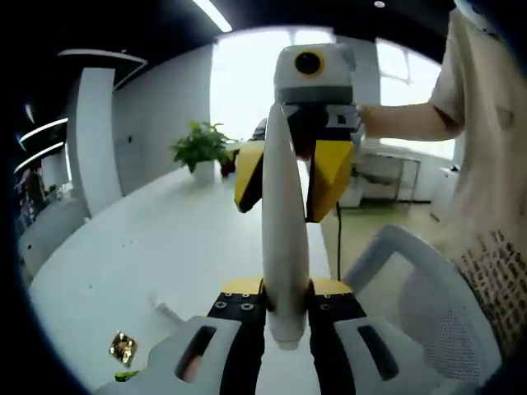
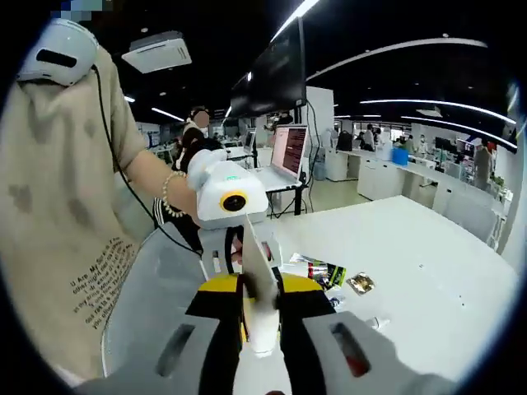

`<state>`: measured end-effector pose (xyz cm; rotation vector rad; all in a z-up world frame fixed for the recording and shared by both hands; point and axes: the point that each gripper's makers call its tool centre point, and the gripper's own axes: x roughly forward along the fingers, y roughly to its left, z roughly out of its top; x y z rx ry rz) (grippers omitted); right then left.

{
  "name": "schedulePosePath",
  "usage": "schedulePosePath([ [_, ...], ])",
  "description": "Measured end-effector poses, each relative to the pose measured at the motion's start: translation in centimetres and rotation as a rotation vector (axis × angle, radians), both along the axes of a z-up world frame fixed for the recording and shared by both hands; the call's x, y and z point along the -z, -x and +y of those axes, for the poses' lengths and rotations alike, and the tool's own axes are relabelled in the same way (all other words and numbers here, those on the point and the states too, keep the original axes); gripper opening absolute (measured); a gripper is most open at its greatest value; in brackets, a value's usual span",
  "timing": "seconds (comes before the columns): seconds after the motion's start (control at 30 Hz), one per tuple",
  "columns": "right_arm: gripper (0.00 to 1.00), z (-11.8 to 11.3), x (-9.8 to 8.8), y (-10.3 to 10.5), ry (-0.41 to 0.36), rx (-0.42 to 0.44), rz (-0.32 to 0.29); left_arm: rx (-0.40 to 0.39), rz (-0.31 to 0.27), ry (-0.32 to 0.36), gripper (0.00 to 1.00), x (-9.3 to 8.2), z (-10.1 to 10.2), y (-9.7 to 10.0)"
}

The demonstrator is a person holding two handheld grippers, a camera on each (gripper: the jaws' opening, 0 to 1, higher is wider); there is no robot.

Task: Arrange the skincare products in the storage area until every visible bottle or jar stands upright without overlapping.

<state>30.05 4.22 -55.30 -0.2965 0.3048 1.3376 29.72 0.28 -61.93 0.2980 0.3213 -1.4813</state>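
Note:
A long white tube (image 1: 284,239) is held in the air between both grippers, above the white table (image 1: 165,247). In the left gripper view, my left gripper (image 1: 286,317) is shut on the tube's near end. My right gripper (image 1: 288,174) faces me, its yellow fingers (image 1: 249,177) clamped on either side of the far end. In the right gripper view the tube (image 2: 257,267) shows edge-on and thin. My right gripper (image 2: 259,317) is shut on it there. The left gripper (image 2: 245,247) holds the other end.
A person's arm (image 2: 148,177) and shirt are on the left. A grey mesh chair (image 1: 420,304) stands below the grippers at the table edge. Small sachets (image 2: 317,271) and a gold packet (image 2: 360,284) lie on the table (image 2: 428,271). A potted plant (image 1: 202,148) stands at its far end.

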Motion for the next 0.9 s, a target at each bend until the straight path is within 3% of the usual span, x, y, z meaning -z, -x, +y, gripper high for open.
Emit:
schedulePosePath([
  [0.2,0.11,-0.8,2.9,-0.4,0.114,-0.047,-0.001,0.030,-0.018,-0.059,0.16,2.8,-0.7,-0.9],
  [0.4,0.10,-2.1,5.7,-1.7,0.225,-0.087,0.017,-0.007,-0.002,-0.093,0.16,5.3,-1.8,-2.3],
  [0.53,0.11,-2.7,7.0,-2.6,0.263,-0.101,0.028,-0.041,0.019,-0.088,0.16,6.6,-2.5,-3.1],
  [0.7,0.10,-3.4,8.8,-3.3,0.325,-0.128,0.026,-0.045,0.004,-0.131,0.17,8.3,-3.3,-4.1],
  [0.9,0.11,-4.4,9.3,-5.5,0.325,-0.102,0.020,-0.066,0.023,-0.117,0.17,8.6,-3.7,-6.0],
])
